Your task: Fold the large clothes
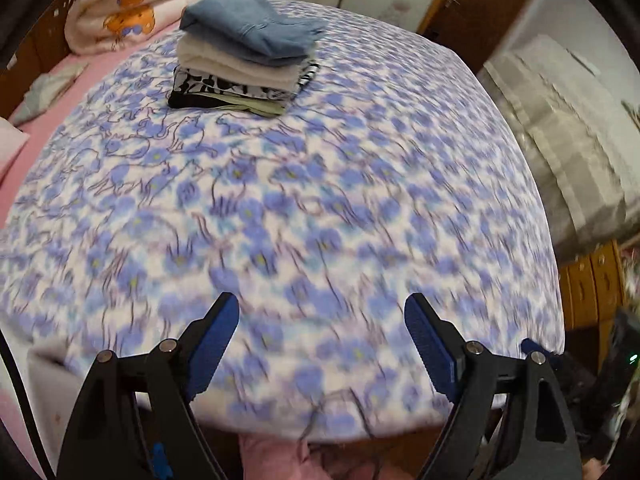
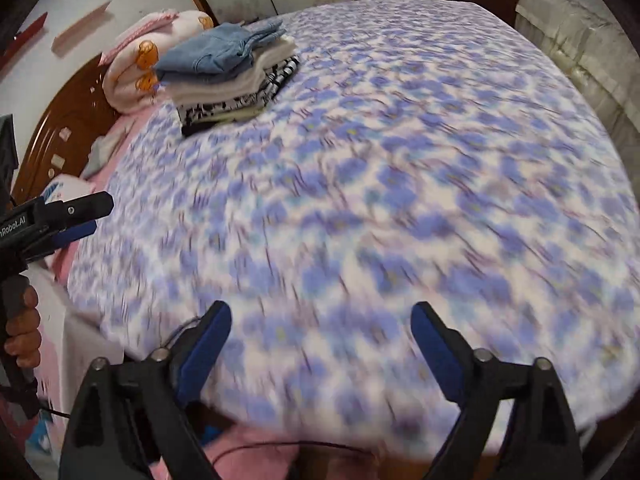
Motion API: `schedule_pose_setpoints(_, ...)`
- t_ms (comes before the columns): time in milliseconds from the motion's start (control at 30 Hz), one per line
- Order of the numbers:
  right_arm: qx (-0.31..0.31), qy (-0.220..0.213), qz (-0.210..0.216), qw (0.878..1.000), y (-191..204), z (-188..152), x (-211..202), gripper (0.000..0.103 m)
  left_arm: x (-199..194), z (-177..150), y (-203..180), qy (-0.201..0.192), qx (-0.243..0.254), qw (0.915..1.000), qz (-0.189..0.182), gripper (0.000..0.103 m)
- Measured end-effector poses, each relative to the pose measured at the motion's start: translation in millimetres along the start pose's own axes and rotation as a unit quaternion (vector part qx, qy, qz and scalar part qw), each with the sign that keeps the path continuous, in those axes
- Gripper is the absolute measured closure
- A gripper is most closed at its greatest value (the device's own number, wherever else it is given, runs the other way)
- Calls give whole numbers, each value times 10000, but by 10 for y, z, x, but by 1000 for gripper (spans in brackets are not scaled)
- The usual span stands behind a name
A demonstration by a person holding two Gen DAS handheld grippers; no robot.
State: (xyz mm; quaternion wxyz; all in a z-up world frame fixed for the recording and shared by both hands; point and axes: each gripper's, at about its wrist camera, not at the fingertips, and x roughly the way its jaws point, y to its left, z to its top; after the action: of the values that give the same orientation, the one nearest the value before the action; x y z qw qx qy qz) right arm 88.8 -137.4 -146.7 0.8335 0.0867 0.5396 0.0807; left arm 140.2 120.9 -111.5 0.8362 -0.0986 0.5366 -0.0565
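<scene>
Bed cover (image 1: 320, 200): blue floral fleece spread flat over most of the bed; it fills both views. No unfolded garment lies on it.
Rolled blanket (image 1: 132, 8): pink, bear print, at the head of the bed, just beside the stack.
Folded stack (image 1: 244, 56): the task's clothes, piled at the far left of the cover; blue denim piece on top, cream layers below, black-and-white print and a dark piece at the base.
Left gripper (image 1: 322, 316): jaws spread wide, holding nothing, above the near edge of the cover.
Right gripper (image 2: 322, 320): jaws likewise apart and empty, above the same near edge.
Step in hand (judgement): between garments; the stack looks finished.
Next move (judgement): fetch another large garment, lay it flat on the open cover, then pinch two edges.
Hidden or unclear: motion blur smears the cover's print; pink fabric (image 2: 256, 452) below the near edge is cut off, so its kind cannot be told; the stack's lower layers show edges only.
</scene>
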Motion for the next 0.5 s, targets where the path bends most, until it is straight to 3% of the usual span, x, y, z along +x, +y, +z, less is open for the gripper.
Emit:
schedule_pose_setpoints(267,216,-129,-382,9990,-272,-321,-896,10,-658,-675,-841,143,444,9984,331,19)
schedule_pose_setpoints(367,200,-107,-609,9979,-269,-344,-1123,10,-841,-750,-1084,149,602,9976,304,19)
schedule_pose_setpoints(500,268,-62,-572,9980,-235,-389,-1394,10,-1047,-698,-1333,44,697,9957,611,19)
